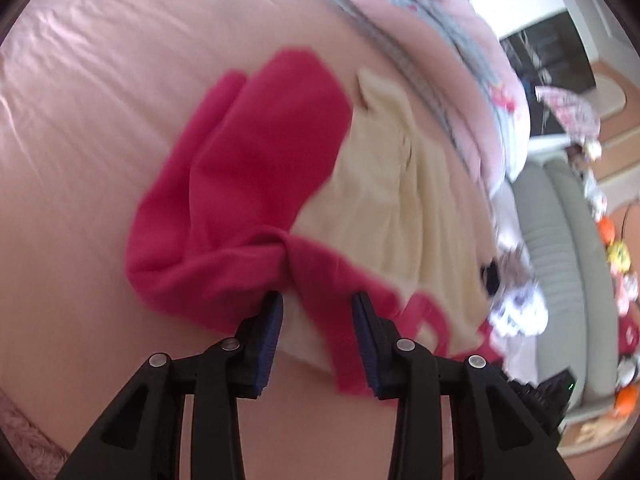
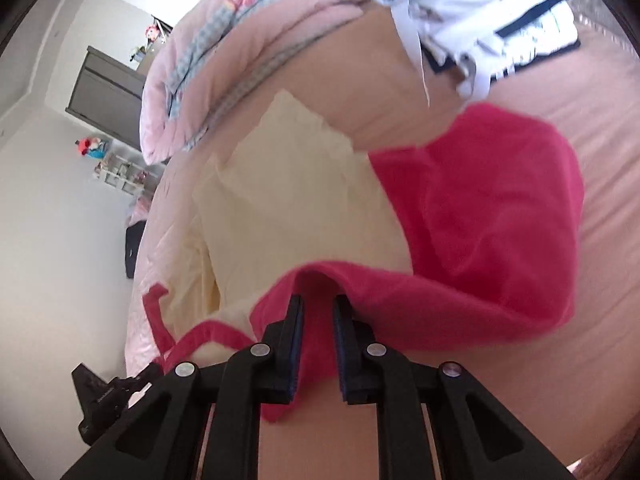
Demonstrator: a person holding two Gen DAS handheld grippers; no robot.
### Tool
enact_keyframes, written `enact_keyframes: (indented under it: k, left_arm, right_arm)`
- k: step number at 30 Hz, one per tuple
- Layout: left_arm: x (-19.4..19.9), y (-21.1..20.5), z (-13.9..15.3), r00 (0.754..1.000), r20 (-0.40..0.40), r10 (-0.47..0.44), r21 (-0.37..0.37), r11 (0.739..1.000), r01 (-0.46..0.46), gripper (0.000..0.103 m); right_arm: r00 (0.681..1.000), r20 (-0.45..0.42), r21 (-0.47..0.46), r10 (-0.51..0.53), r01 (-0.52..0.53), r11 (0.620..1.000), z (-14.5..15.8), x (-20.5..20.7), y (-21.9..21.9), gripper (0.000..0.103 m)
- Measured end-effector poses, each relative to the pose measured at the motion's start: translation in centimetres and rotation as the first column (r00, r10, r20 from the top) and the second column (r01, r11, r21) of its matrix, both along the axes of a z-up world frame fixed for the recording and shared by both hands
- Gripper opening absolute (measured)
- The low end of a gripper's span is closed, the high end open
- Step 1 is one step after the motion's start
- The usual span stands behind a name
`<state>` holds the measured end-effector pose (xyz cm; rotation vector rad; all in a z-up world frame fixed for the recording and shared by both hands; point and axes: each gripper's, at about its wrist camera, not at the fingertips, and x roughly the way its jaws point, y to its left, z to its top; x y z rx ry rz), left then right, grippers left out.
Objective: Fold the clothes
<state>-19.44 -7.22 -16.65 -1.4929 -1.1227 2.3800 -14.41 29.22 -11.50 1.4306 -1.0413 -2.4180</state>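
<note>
Left wrist view, bed sheet (image 1: 100, 128): peach-pink, fills most of the frame, creased at upper left
Right wrist view, bed sheet (image 2: 600, 208): same sheet, bare along the right side and bottom centre
Quilt (image 1: 440, 32): pink with grey check panels, bunched along the upper right edge of the bed; upper centre-left in the right wrist view (image 2: 248, 40)
Garment (image 1: 248, 168): pink-red and cream top lying on the sheet mid-frame, red part left, cream part right; blurred. In the right wrist view (image 2: 480, 216) the red is right, the cream left, and a red fold runs across lower centre
White clothes (image 2: 480, 20): pale pile with dark trim, upper right of the right wrist view, beyond the garment
Left gripper (image 1: 318, 302): bottom centre, jaws apart – a twisted red fold lies in the gap just past the tips, near pad at the left finger, no squeeze visible; not gripping
Right gripper (image 2: 318, 304): bottom centre, jaws narrowly apart – red hem between the blue pads, hanging below them; whether the pads pinch it cannot be told
Sofa (image 1: 560, 240): grey, right edge of the left wrist view, off the bed
Dresser (image 2: 108, 92): dark, upper left of the right wrist view, against a white wall
</note>
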Motion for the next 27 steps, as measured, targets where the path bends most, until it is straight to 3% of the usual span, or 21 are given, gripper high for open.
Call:
enact_keyframes:
  k: [2, 5, 9, 10, 12, 14, 15, 16, 17, 18, 21, 24, 27]
  left_arm:
    - [1.0, 0.2, -0.9, 1.0, 0.009, -0.008, 0.063, 0.998, 0.007, 0.033]
    - [0.9, 0.2, -1.6, 1.0, -0.004, 0.031, 0.189, 0.982, -0.03, 0.033]
    - [0.0, 0.7, -0.6, 0.996, -0.059, 0.069, 0.258, 0.965, -0.052, 0.048]
    - [-0.4, 0.8, -0.3, 0.995, -0.067, 0.071, 0.27, 0.962, -0.05, 0.051]
    - [-1.2, 1.1, -0.3, 0.996, -0.042, 0.083, 0.239, 0.968, -0.07, 0.053]
    - [-1.8, 1.5, -1.1, 0.997, 0.033, 0.073, 0.135, 0.988, -0.077, 0.053]
    - [-2.1, 2.0, -1.7, 0.996, 0.075, 0.051, 0.089, 0.994, -0.057, 0.045]
    - [-2.1, 2.6, -2.1, 0.994, 0.104, 0.029, 0.064, 0.997, -0.035, 0.016]
    - [-1.7, 3.0, -2.0, 0.995, 0.101, 0.019, 0.052, 0.998, -0.024, 0.01]
    - [-1.2, 3.4, -1.6, 0.996, 0.085, 0.014, 0.042, 0.999, -0.017, 0.01]
    - [1.2, 3.8, 0.5, 1.0, 0.027, -0.002, 0.011, 1.0, 0.001, 0.007]
    - [3.7, 3.3, 1.2, 1.0, 0.018, 0.001, 0.057, 0.998, -0.002, 0.006]
    - [6.0, 2.9, 1.4, 1.0, 0.007, -0.006, 0.109, 0.994, 0.006, 0.006]
  right_arm:
    - [0.998, 0.051, -0.032, 0.038, -0.036, 0.999, -1.2, 1.4, -0.9, 0.015]
    - [0.993, 0.092, -0.099, 0.067, -0.058, 0.993, -2.5, 2.1, -2.3, 0.027]
    - [0.997, 0.08, -0.135, 0.024, -0.013, 0.991, -2.7, 1.7, -3.6, 0.053]
    - [0.997, 0.074, -0.136, 0.008, 0.002, 0.991, -2.7, 1.3, -4.1, 0.054]
    - [0.997, 0.07, -0.135, -0.012, 0.021, 0.991, -3.1, 0.3, -5.3, 0.054]
    - [0.997, 0.08, -0.106, 0.014, -0.005, 0.994, -3.7, -0.5, -6.5, 0.054]
    - [0.996, 0.086, -0.092, 0.026, -0.018, 0.996, -4.0, -0.9, -7.0, 0.052]
    - [0.994, 0.102, -0.069, 0.045, -0.038, 0.997, -4.4, -1.2, -7.6, 0.046]
    - [0.988, 0.14, -0.02, 0.071, -0.069, 0.997, -4.7, -1.1, -8.0, 0.022]
    - [0.983, 0.161, 0.018, 0.085, -0.089, 0.996, -4.9, -0.8, -8.2, 0.007]
    - [0.981, 0.154, 0.009, 0.119, -0.122, 0.993, -4.1, 1.0, -7.3, 0.004]
    - [0.978, 0.147, 0.042, 0.149, -0.157, 0.987, -2.5, 3.0, -5.9, 0.003]
    - [0.971, 0.163, 0.01, 0.175, -0.179, 0.984, -1.6, 5.1, -4.8, 0.003]
